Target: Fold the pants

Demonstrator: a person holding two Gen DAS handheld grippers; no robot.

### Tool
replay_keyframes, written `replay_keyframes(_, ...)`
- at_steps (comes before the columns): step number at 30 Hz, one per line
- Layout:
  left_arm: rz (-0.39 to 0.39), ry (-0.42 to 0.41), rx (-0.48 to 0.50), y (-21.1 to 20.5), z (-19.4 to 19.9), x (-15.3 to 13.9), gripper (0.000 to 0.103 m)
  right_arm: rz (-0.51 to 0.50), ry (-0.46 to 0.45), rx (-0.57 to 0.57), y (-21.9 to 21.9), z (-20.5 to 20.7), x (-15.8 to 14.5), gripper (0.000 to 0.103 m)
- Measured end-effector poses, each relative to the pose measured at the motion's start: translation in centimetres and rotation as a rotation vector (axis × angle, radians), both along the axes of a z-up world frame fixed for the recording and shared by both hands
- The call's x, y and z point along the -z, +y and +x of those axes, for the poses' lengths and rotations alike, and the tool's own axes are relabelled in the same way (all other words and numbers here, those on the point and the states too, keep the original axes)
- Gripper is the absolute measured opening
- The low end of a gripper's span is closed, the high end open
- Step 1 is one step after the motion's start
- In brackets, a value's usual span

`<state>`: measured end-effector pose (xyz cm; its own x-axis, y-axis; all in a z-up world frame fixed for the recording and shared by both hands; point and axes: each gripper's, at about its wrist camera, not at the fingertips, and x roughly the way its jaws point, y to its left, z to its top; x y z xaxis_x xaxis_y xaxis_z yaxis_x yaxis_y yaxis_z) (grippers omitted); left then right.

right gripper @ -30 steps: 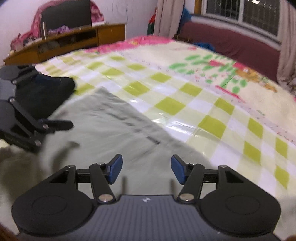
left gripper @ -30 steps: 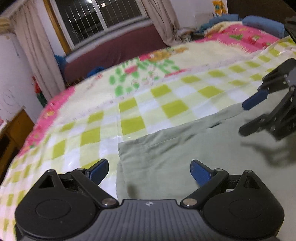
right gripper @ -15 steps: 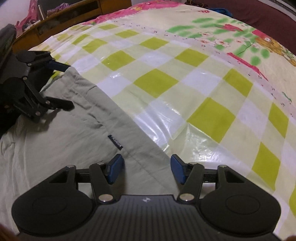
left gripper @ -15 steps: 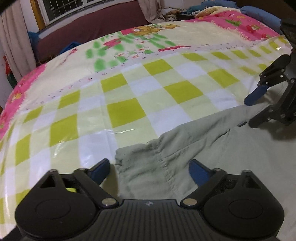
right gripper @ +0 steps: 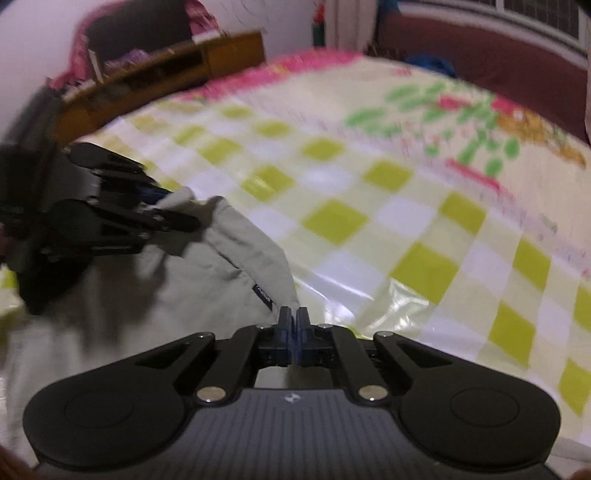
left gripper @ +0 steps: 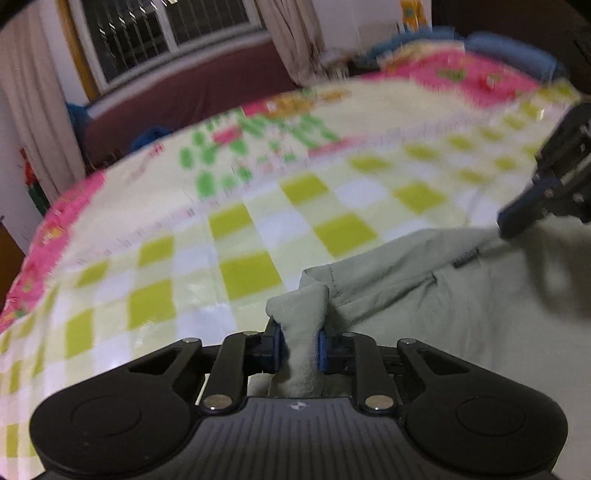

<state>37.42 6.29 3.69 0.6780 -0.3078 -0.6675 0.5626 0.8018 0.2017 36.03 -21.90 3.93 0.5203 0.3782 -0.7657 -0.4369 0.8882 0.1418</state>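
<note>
Grey-green pants [left gripper: 443, 306] lie spread on a bed, over a yellow-green and white checked sheet [left gripper: 243, 236] with a glossy, plastic-like sheen. Left gripper [left gripper: 300, 345]: jaws have just closed and now clamp a bunched fold of the pants' corner between the blue pads, the cloth humped up above the fingertips. Right gripper [right gripper: 293, 334]: jaws have likewise just closed, pads nearly meeting; the pants' edge runs into them right at the tips, next to a small dark label [right gripper: 263, 294], so it appears pinched on thin fabric, though the cloth between the pads is barely visible. Each gripper shows in the other's view, both at the same edge of the garment, well apart. Beyond the checks: a cream blanket with green and pink flower print [left gripper: 255, 140], pink border [right gripper: 295, 62]. Behind the bed, a dark red sofa [left gripper: 192, 92] under a barred window [left gripper: 166, 29] with curtains. A wooden shelf unit [right gripper: 166, 74] stands at the far side. Nothing lies on the pants themselves. Both views motion-blurred.
</note>
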Motion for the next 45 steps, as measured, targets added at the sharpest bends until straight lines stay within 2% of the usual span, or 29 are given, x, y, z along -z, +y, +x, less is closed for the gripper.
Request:
replay_keyframes(4,-0.112,-0.056,0.03,3.1,-6.7,-4.2,0.033,0.052,-0.035,-0.044,0.6,-5.4,-4.1,0.002)
replay_keyframes(7,-0.117,-0.064,0.029,5.3,-13.3,-4.5,0.033,0.1,0.009,-0.101,2.3,-11.7,-5.4,0.001)
replay_keyframes(9,-0.108,-0.02,-0.019,6.7,-16.5,-2.7,0.034,0.106,0.065,-0.142,4.3,-16.2,-4.2,0.001)
replay_keyframes(11,-0.102,0.063,-0.094,8.0,-19.0,0.2,0.034,0.101,0.167,-0.161,6.6,-20.1,-1.0,0.001)
replay_keyframes(13,-0.081,0.076,-0.127,8.4,-21.5,2.2,0.034,0.043,0.218,-0.165,8.8,-22.8,1.6,0.002)
replay_keyframes(14,-0.079,0.06,-0.139,8.4,-22.4,2.6,0.034,-0.017,0.188,-0.177,9.8,-24.0,2.2,0.002)
replay_keyframes(16,-0.102,0.031,-0.155,8.4,-23.4,2.3,0.034,-0.162,0.029,-0.219,11.5,-25.3,1.5,0.006)
replay_keyframes(17,-0.124,0.019,-0.16,8.4,-23.5,1.9,0.034,-0.225,-0.045,-0.245,12.1,-25.4,1.0,0.016)
replay_keyframes(18,-0.142,0.006,-0.161,8.5,-23.4,1.4,0.034,-0.301,-0.114,-0.279,12.7,-24.9,0.4,0.034)
replay_keyframes(19,-0.153,-0.008,-0.157,8.6,-23.4,0.9,0.034,-0.342,-0.151,-0.294,12.8,-23.8,0.1,0.039)
replay_keyframes(22,-0.171,-0.042,-0.138,8.7,-23.4,-0.3,0.034,-0.441,-0.255,-0.313,12.3,-19.9,-1.2,0.041)
replay_keyframes(24,-0.175,-0.045,-0.127,9.0,-23.7,-0.5,0.034,-0.483,-0.289,-0.329,11.9,-16.5,-1.7,0.042)
replay_keyframes(27,-0.183,-0.034,-0.113,9.2,-23.5,-0.1,0.033,-0.547,-0.239,-0.396,11.1,-11.6,-0.6,0.043)
replay_keyframes(32,-0.196,-0.014,-0.101,9.4,-23.4,0.4,0.033,-0.527,-0.014,-0.442,9.2,-6.2,3.5,0.043)
replay_keyframes(33,-0.198,-0.013,-0.097,9.5,-23.3,0.4,0.033,-0.525,0.004,-0.454,9.1,-5.9,4.2,0.042)
replay_keyframes(35,-0.19,-0.018,-0.094,9.5,-22.9,0.3,0.033,-0.534,0.023,-0.445,9.0,-5.5,5.4,0.027)
replay_keyframes(36,-0.179,-0.026,-0.096,9.5,-22.6,0.2,0.033,-0.538,0.027,-0.425,9.2,-5.6,5.5,0.003)
replay_keyframes(38,-0.156,-0.057,-0.096,9.3,-21.9,-0.3,0.034,-0.556,0.024,-0.357,8.9,-5.8,5.0,0.0)
replay_keyframes(40,-0.153,-0.095,-0.089,9.2,-21.1,-1.3,0.034,-0.55,-0.008,-0.285,8.1,-6.0,2.8,0.0)
replay_keyframes(42,-0.154,-0.145,-0.089,9.0,-20.5,-2.6,0.034,-0.523,-0.054,-0.205,6.9,-6.3,-0.8,0.0)
replay_keyframes(45,-0.161,-0.234,-0.094,9.0,-20.7,-4.6,0.034,-0.418,-0.153,-0.085,5.7,-10.0,-7.6,0.0)
